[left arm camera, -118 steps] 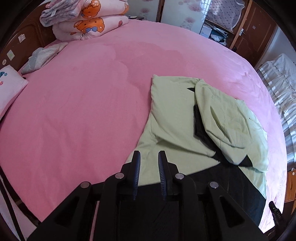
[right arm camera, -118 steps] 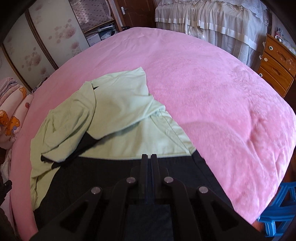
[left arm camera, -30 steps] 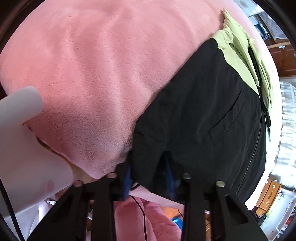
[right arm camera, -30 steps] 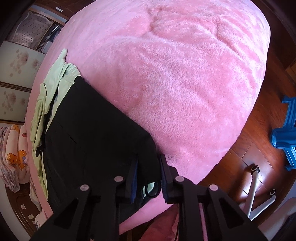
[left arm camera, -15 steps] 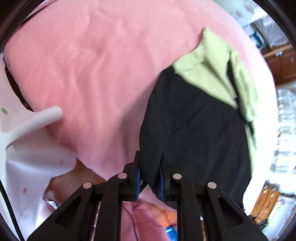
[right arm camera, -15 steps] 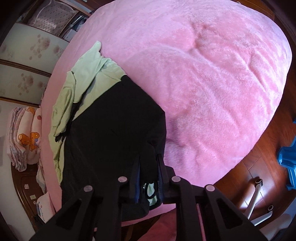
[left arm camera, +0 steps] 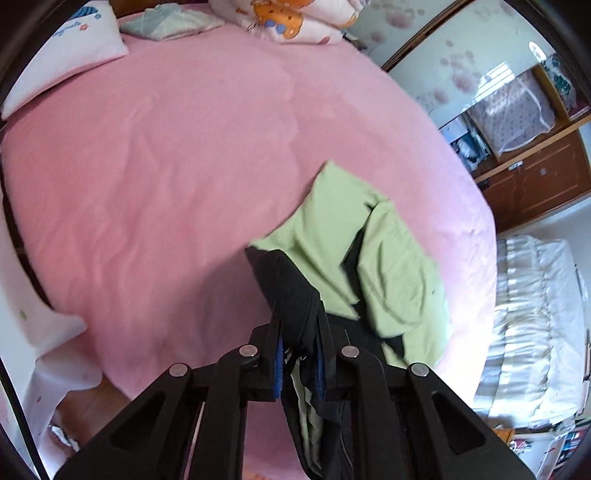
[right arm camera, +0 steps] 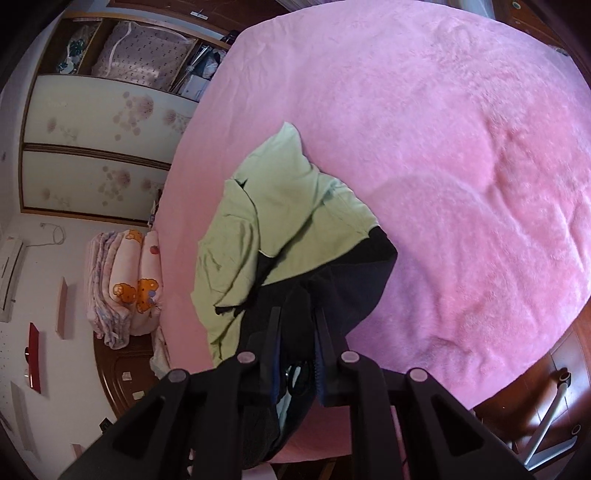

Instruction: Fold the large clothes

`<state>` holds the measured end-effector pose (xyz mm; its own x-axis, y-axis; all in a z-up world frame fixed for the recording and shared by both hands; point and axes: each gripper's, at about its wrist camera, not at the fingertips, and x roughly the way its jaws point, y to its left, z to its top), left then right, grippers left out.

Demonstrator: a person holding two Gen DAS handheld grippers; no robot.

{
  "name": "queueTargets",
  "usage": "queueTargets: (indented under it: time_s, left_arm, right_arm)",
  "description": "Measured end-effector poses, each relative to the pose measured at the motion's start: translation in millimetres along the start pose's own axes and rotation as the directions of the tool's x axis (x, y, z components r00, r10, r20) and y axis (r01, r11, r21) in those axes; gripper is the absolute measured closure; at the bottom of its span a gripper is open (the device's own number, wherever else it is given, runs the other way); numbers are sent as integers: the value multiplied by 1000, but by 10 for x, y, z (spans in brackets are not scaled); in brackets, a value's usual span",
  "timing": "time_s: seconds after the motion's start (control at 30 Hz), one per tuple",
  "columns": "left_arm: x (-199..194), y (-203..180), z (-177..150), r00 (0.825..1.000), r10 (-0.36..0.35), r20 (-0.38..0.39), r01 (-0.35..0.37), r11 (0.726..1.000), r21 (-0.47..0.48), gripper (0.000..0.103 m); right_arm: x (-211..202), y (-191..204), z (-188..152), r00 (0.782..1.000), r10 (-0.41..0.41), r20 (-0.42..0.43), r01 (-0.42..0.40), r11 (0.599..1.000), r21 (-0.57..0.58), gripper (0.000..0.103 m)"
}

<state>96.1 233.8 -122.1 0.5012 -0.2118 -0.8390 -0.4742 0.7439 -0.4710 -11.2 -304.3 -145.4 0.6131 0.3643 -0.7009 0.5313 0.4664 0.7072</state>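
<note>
A jacket, light green (left arm camera: 340,236) above and black below, lies on the pink bed (left arm camera: 166,166). Its black hem is lifted off the bed at both near corners. My left gripper (left arm camera: 297,314) is pinching the left corner of the black hem, its jaws still squeezing together on the cloth. The jacket's green top (right arm camera: 280,199) also lies flat in the right wrist view, on the bed (right arm camera: 461,147). There my right gripper (right arm camera: 297,317) is shut on the right corner of the black hem. Black fabric with green lining hangs below both grippers.
A white pillow (left arm camera: 70,40), a folded cloth (left arm camera: 170,22) and a bear-print quilt (left arm camera: 295,18) sit at the head of the bed. Wardrobe doors (left arm camera: 443,66) and white drapes (left arm camera: 535,314) stand beyond. A white metal frame (right arm camera: 554,417) stands on the wooden floor.
Both grippers have risen and tilted up, lifting the black hem off the bed edge. The views now take in the whole bed instead of its near edge.
</note>
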Motion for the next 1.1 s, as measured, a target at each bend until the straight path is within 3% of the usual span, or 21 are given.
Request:
queueTargets:
  time_s: [0.3, 0.47, 0.63, 0.87, 1.1]
  left_arm:
    - [131, -445, 727, 994, -36, 104, 38, 999, -18, 94]
    - [437, -706, 1148, 993, -61, 101, 65, 997, -40, 94]
    - [825, -1049, 1516, 993, -66, 98, 66, 998, 8, 94]
    - [1474, -1527, 1861, 994, -16, 107, 8, 997, 76, 94]
    - [2198, -1625, 2109, 992, 91, 83, -95, 995, 42, 94]
  right_arm:
    - [9, 668, 762, 995, 54, 88, -48, 996, -69, 90]
    - [177, 1018, 1125, 990, 59, 131, -46, 994, -99, 90]
    - [466, 1206, 1430, 983, 51, 175, -35, 995, -96, 90]
    - [998, 1258, 1925, 976, 42, 212, -17, 993, -119, 90]
    - [1713, 1233, 2390, 986, -13, 169, 33, 993, -114, 90]
